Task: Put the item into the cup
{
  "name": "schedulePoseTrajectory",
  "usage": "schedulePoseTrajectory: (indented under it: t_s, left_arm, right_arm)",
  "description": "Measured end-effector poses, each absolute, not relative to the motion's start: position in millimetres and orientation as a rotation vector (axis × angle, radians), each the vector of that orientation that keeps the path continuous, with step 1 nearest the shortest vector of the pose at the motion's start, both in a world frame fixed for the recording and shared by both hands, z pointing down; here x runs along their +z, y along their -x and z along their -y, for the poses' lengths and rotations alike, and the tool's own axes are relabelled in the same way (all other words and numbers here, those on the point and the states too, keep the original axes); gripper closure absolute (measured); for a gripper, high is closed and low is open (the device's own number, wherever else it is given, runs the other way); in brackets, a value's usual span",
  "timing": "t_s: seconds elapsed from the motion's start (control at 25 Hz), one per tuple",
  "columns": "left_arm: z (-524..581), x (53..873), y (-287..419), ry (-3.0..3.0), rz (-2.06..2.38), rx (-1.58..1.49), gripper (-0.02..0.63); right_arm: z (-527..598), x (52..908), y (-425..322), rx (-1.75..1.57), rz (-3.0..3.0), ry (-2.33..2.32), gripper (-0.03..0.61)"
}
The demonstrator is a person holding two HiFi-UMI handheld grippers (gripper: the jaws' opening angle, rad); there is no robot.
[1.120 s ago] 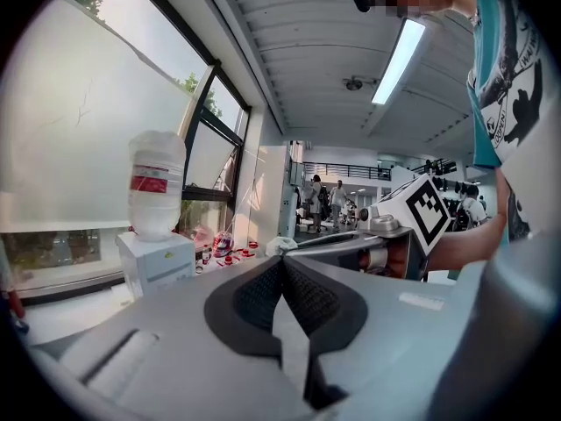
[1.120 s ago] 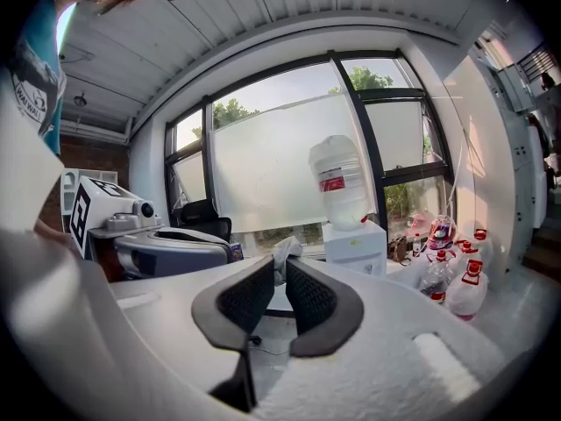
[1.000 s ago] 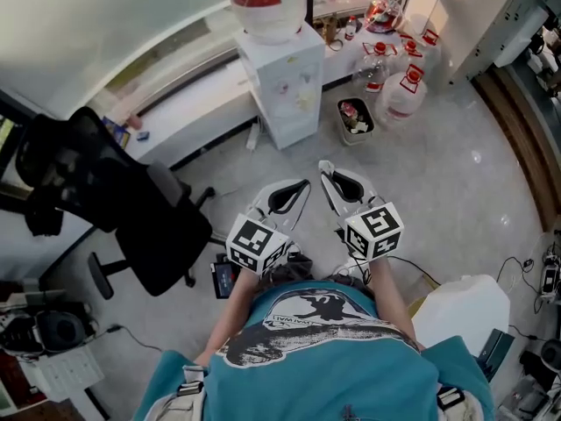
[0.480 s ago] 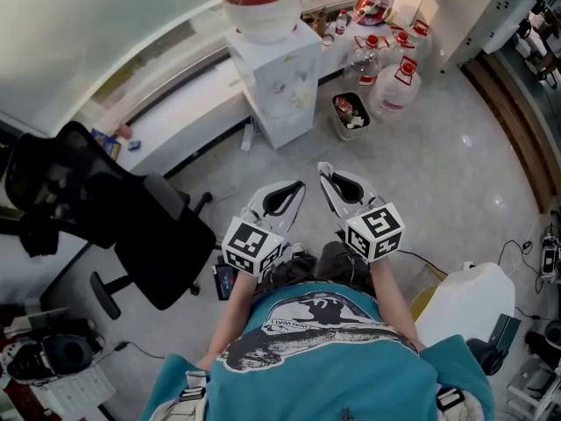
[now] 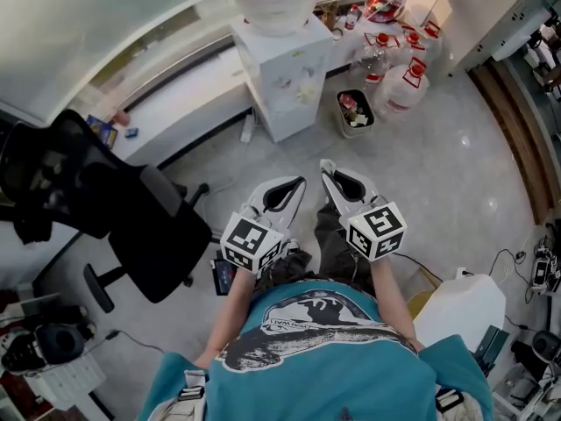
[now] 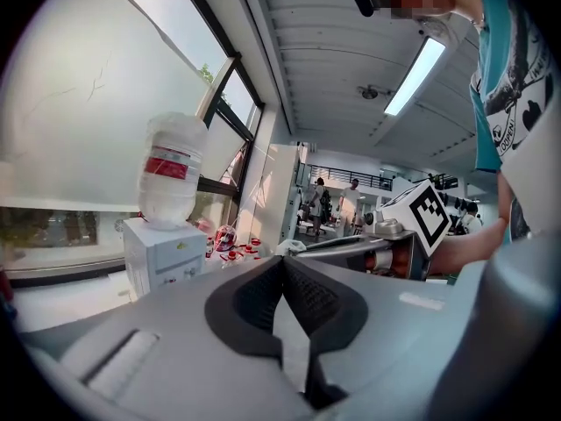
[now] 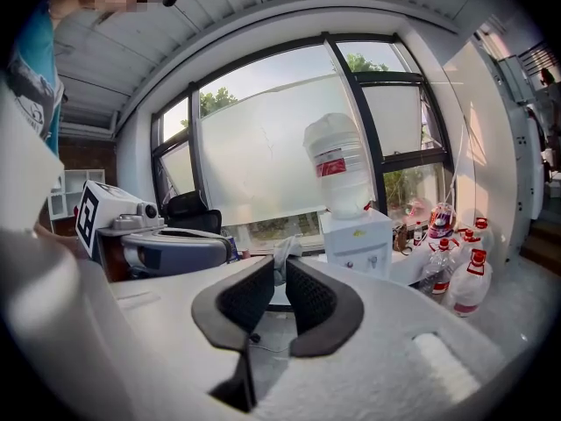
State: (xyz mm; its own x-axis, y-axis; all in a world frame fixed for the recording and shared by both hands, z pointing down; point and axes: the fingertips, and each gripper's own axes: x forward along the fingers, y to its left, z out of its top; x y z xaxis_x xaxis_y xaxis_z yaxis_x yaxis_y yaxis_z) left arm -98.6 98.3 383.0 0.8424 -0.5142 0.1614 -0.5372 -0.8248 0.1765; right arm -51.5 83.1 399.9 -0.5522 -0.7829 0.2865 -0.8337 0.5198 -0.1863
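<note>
- Neither the item nor the cup can be picked out in any view.
- The left gripper (image 5: pixel 301 182) has its jaws together at the tips with nothing between them. The right gripper (image 5: pixel 325 166) keeps a narrow gap, also holding nothing.
- Both hang over grey floor (image 5: pixel 456 191) at centre frame. A black chair (image 5: pixel 131 226) stands at left, a water dispenser (image 5: pixel 285 68) at the top and jugs (image 5: pixel 399 86) at upper right.
- Only the left gripper view shows distant people (image 6: pixel 320 204); only the right gripper view shows the big window (image 7: pixel 263 156).
</note>
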Motion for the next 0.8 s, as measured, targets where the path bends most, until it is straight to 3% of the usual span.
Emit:
schedulePoseTrajectory:
  t_s: [0.8]
  left_arm:
    - [47, 397, -7, -2.684, 0.999, 0.224, 0.611]
  right_arm:
    - [75, 431, -57, 0.604, 2.661, -1.180, 0.535]
